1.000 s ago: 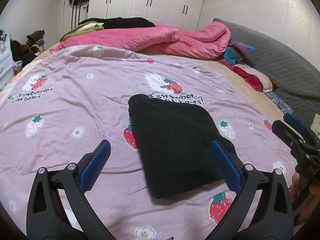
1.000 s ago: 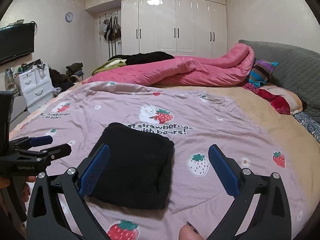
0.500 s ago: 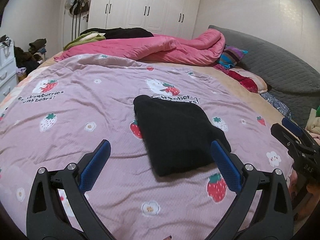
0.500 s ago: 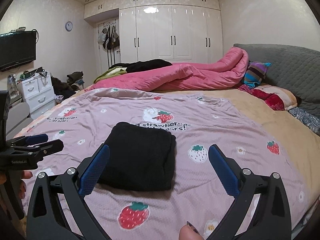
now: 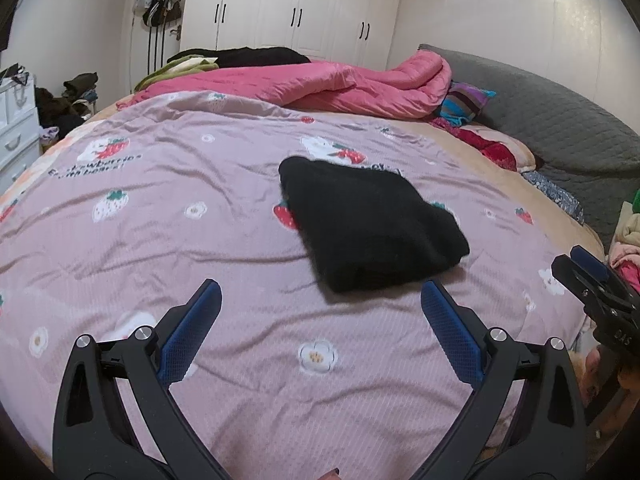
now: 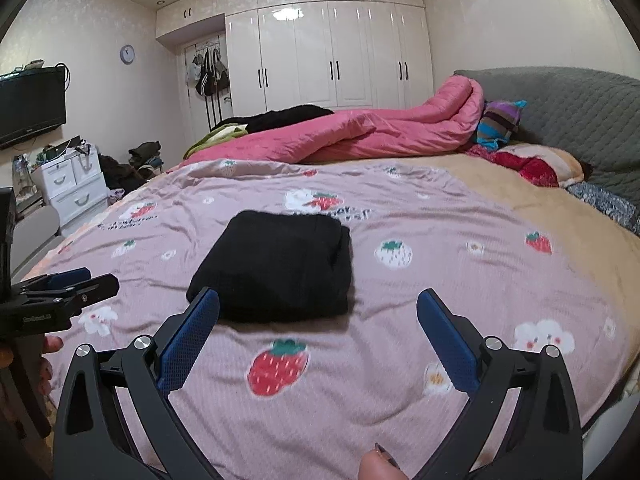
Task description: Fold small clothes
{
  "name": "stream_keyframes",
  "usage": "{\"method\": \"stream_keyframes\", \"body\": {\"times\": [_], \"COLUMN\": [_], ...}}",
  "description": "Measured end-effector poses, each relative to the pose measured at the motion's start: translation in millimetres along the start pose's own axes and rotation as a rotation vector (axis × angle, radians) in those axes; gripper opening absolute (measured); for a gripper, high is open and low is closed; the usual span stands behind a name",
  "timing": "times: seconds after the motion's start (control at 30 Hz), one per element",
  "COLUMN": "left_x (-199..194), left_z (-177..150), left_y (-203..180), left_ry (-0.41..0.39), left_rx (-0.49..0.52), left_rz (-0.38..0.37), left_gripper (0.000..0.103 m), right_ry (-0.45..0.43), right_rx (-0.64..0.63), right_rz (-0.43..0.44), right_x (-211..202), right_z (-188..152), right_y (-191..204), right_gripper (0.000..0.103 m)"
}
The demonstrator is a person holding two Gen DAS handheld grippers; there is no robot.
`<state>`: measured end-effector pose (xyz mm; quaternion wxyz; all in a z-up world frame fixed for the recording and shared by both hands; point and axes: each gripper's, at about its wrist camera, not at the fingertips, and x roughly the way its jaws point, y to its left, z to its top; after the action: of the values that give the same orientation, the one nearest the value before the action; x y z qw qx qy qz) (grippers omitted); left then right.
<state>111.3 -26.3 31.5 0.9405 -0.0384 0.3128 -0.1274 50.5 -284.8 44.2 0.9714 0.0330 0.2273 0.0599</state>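
The black garment (image 5: 370, 228) lies folded into a neat rectangle in the middle of the bed, on the lilac strawberry-print cover (image 5: 160, 232). The left hand-held gripper (image 5: 318, 300) hangs above the cover just short of it, jaws spread wide and holding nothing. The right hand-held gripper (image 6: 318, 304) does likewise, blue pads (image 6: 188, 340) wide apart. A pink quilt (image 6: 360, 136) is bunched at the far side.

A pink quilt (image 6: 384, 132) lies bunched across the strawberry-print sheet (image 6: 440, 280), before white wardrobes (image 6: 328, 52).
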Motion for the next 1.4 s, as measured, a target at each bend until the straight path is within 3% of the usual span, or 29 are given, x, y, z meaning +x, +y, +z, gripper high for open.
{"method": "stream_keyframes", "body": {"times": [0.47, 1.4], "left_x": [9.6, 22.7], "left_z": [-41.1, -50.8], "left_y": [3.4, 4.6], "left_ry": [0.061, 0.095], "left_rx": [0.007, 0.014], "left_rz": [0.014, 0.049], "left_gripper": [0.094, 0.094], "right_ry": [0.089, 0.132], "right_rx": [0.013, 0.003], "right_rz": [-0.025, -0.052], "right_x": [23.4, 37.3], "right_z": [-64.9, -70.0], "right_y": [6.6, 4.4], "right_gripper": [0.099, 0.099]}}
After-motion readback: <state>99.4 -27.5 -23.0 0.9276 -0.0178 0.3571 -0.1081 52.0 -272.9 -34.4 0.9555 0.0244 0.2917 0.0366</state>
